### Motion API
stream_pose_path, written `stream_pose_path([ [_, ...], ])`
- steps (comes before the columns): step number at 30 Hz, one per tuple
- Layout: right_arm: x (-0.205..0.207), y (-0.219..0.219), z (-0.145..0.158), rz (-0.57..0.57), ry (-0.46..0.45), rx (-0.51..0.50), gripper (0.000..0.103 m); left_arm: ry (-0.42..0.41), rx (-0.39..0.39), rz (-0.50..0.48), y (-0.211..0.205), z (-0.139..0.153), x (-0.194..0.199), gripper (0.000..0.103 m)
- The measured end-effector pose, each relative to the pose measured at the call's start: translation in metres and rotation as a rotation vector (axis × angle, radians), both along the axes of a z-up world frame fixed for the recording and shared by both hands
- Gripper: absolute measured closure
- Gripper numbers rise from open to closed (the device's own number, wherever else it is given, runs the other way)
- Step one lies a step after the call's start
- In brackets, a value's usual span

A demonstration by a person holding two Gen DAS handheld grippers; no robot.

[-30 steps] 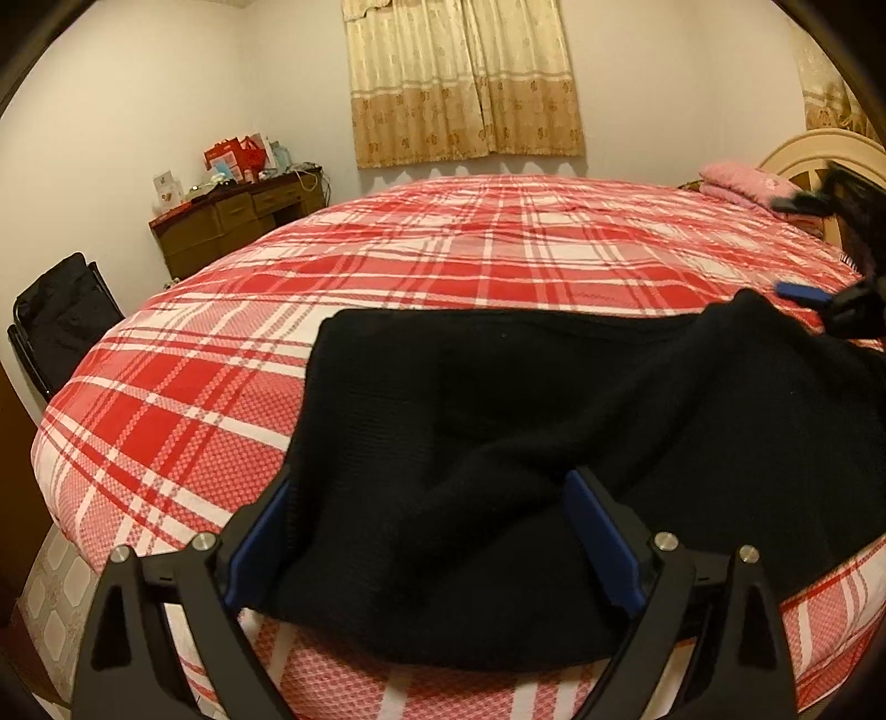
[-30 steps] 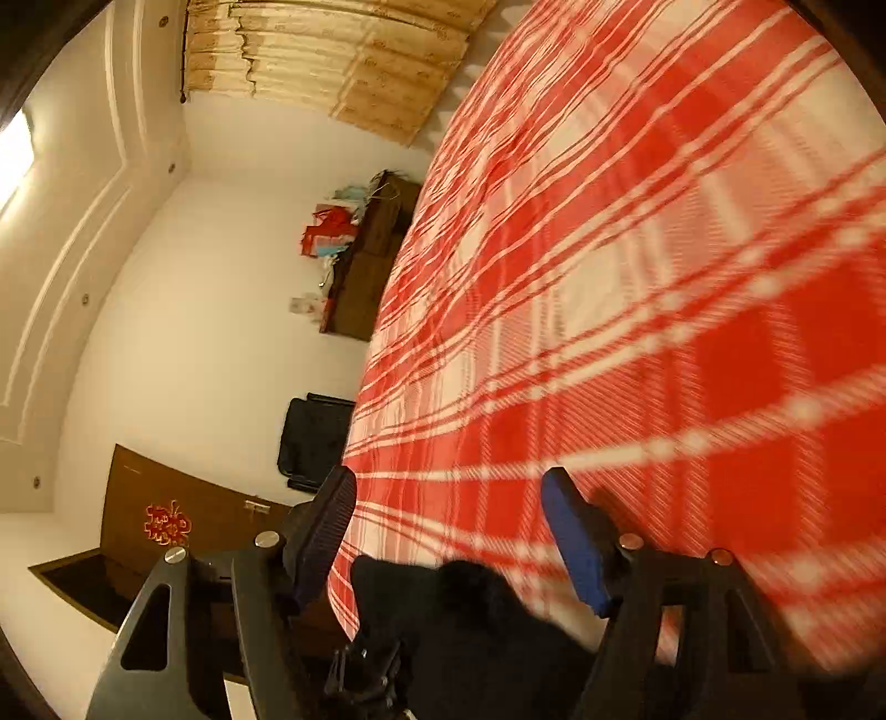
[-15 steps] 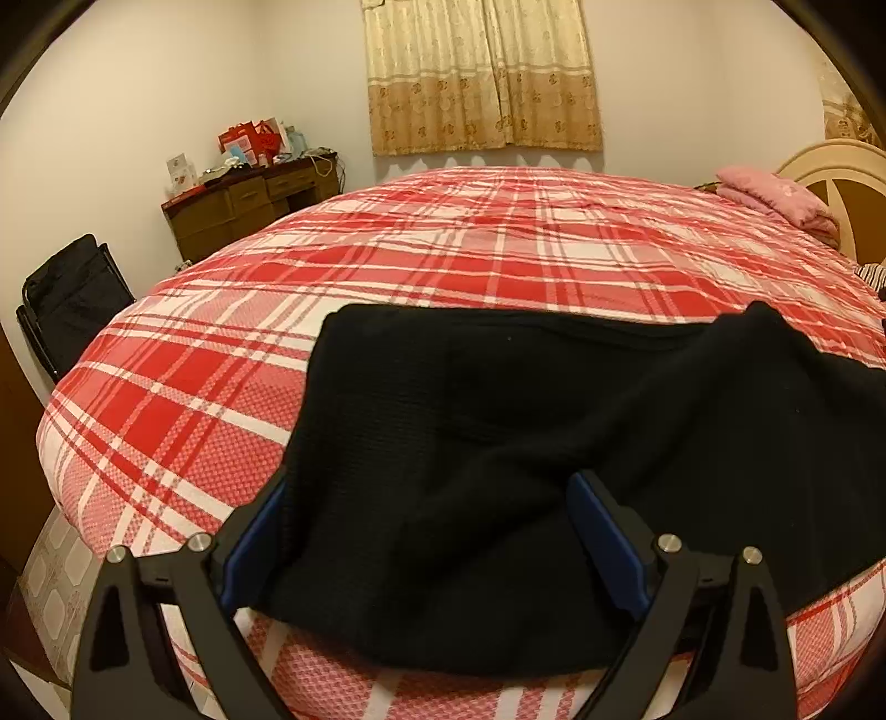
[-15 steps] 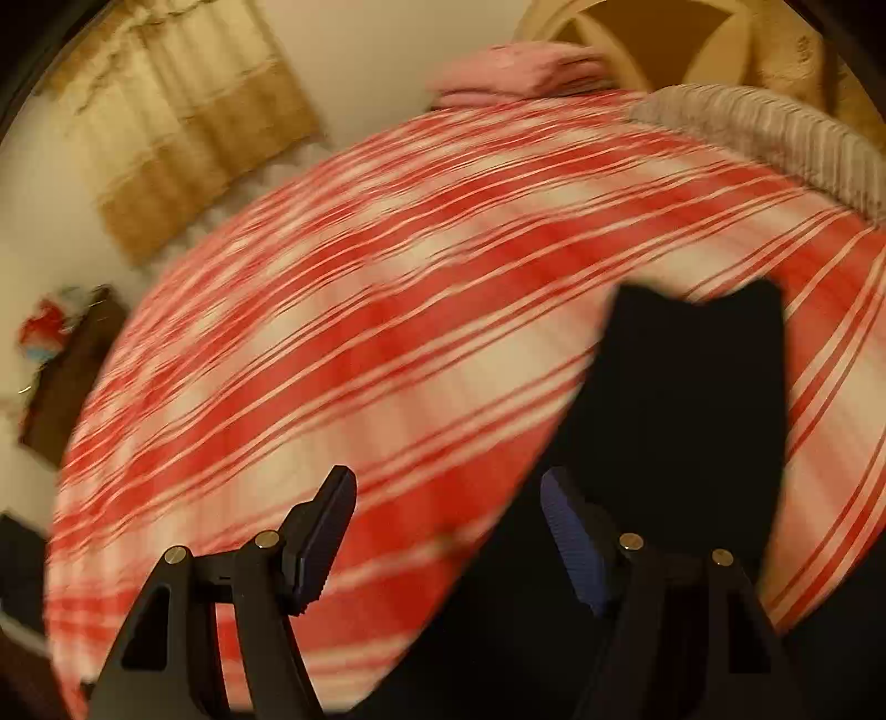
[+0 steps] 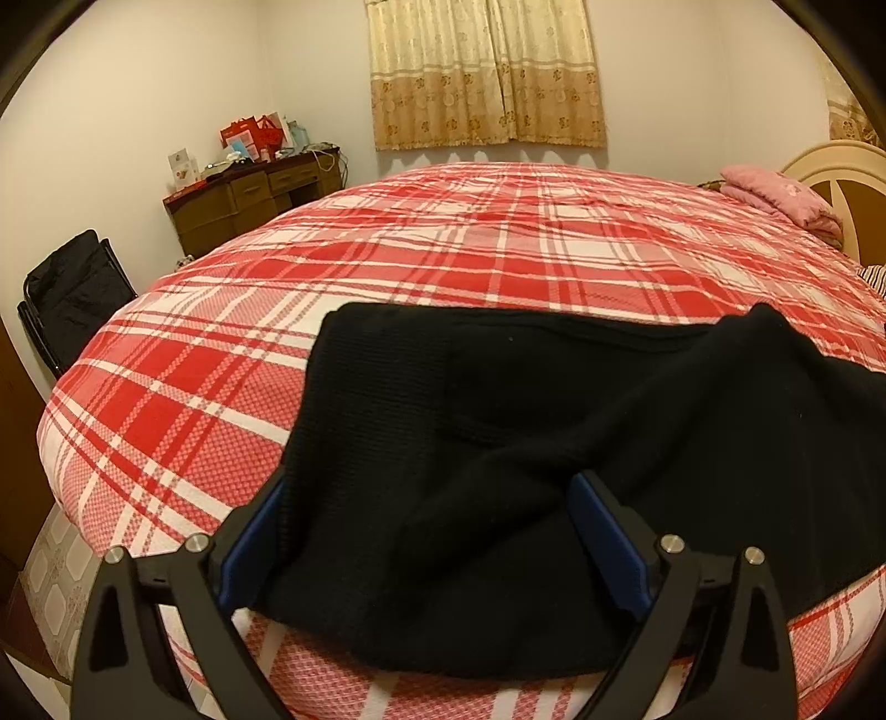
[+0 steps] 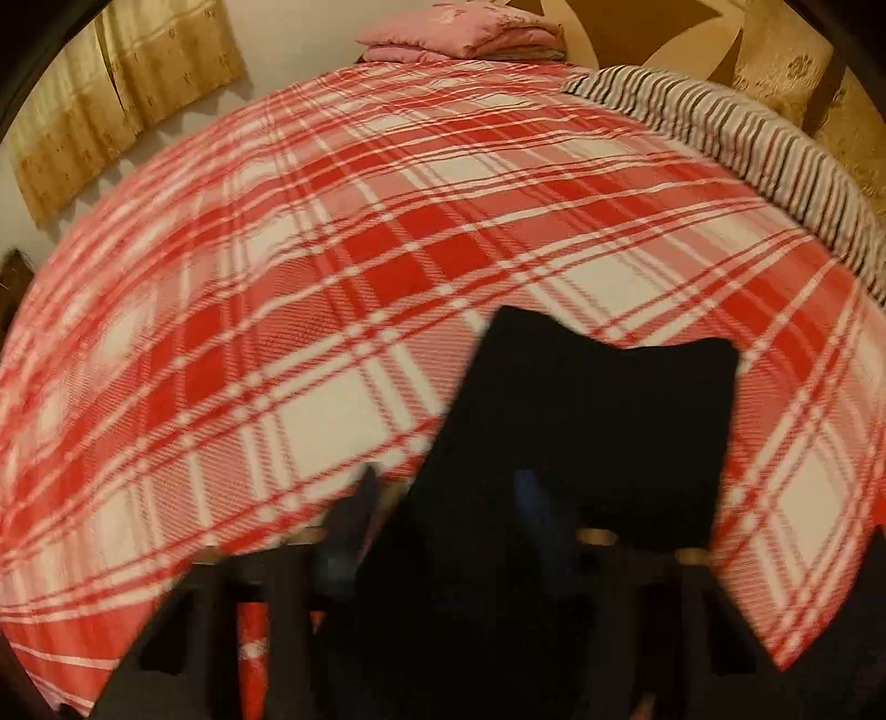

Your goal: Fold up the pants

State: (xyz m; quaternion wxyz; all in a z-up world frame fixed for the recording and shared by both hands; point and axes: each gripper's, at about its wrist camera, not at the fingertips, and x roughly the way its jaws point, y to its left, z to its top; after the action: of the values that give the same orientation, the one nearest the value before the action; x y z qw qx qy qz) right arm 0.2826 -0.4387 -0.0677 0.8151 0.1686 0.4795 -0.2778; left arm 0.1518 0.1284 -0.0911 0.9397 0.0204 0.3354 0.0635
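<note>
At the far left of the left wrist view a black folding chair leans by the wall, and just right of it, in the upper left, a brown wooden dresser carries red boxes and clutter. Yellow patterned curtains hang at the top centre. The red and white plaid bedspread fills the middle of the frame.

The black pants lie on that bedspread in the lower centre, reaching to the right edge of the frame, with a rumpled ridge running across the fabric. The left gripper sits at the bottom of the frame, its blue-padded fingers spread wide apart on either side of the near edge of the pants, with cloth lying between them but not pinched. A folded pink blanket rests in the upper right beside a cream headboard.

In the right wrist view, which is blurred, the bedspread covers the left and centre. The right gripper is at the bottom centre, smeared by motion; its fingers look spread apart, with the pants lying across the space between them, their far edge ending in two corners. A striped cloth lies in the upper right, and the pink blanket sits at the top centre.
</note>
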Motion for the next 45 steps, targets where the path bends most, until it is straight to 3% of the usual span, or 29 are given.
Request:
stream_pose_path([
  [2,-0.007,-0.010,0.003,0.008,-0.016,0.040,0.087,-0.002,-0.001,-0.001,0.000,0.000,0.000,0.004],
  [4,-0.020,-0.021,0.009,0.013,-0.092,0.147,0.098,-0.001,-0.001,-0.001,0.000,0.000,0.000,0.004],
  [6,-0.037,-0.027,0.021,0.023,-0.180,0.207,0.099,-0.002,0.000,-0.001,0.000,0.000,0.000,0.004],
  [10,-0.087,-0.019,0.054,0.087,-0.341,0.196,0.099,-0.007,0.000,0.000,0.000,0.000,0.000,0.003],
  [13,-0.124,-0.016,0.068,0.095,-0.402,0.209,0.099,-0.010,0.000,0.004,-0.001,0.000,0.000,0.003],
  [24,-0.194,-0.026,0.063,0.030,-0.430,0.131,0.099,-0.003,-0.002,0.020,-0.002,0.000,0.001,0.002],
  [31,-0.151,0.003,0.076,0.211,-0.403,0.110,0.098,0.006,-0.001,0.024,-0.001,0.000,0.003,0.001],
  [33,-0.127,0.010,0.084,0.241,-0.394,0.100,0.088,0.006,0.000,0.024,-0.001,0.000,0.003,0.001],
  [34,-0.115,0.014,0.087,0.259,-0.380,0.092,0.062,0.006,-0.001,0.023,-0.001,0.000,0.003,0.001],
  [35,-0.102,0.018,0.088,0.279,-0.358,0.075,0.027,0.007,-0.001,0.022,-0.001,0.000,0.003,0.001],
  [36,-0.087,0.025,0.091,0.309,-0.334,0.031,0.018,0.006,-0.001,0.021,-0.002,0.000,0.003,0.001],
  [41,-0.023,0.060,0.077,0.448,-0.029,-0.239,0.018,0.001,0.001,0.015,-0.001,-0.001,0.002,0.001],
  [45,0.004,0.077,0.057,0.541,0.185,-0.414,0.018,-0.002,0.001,0.013,-0.002,-0.001,0.002,0.000],
])
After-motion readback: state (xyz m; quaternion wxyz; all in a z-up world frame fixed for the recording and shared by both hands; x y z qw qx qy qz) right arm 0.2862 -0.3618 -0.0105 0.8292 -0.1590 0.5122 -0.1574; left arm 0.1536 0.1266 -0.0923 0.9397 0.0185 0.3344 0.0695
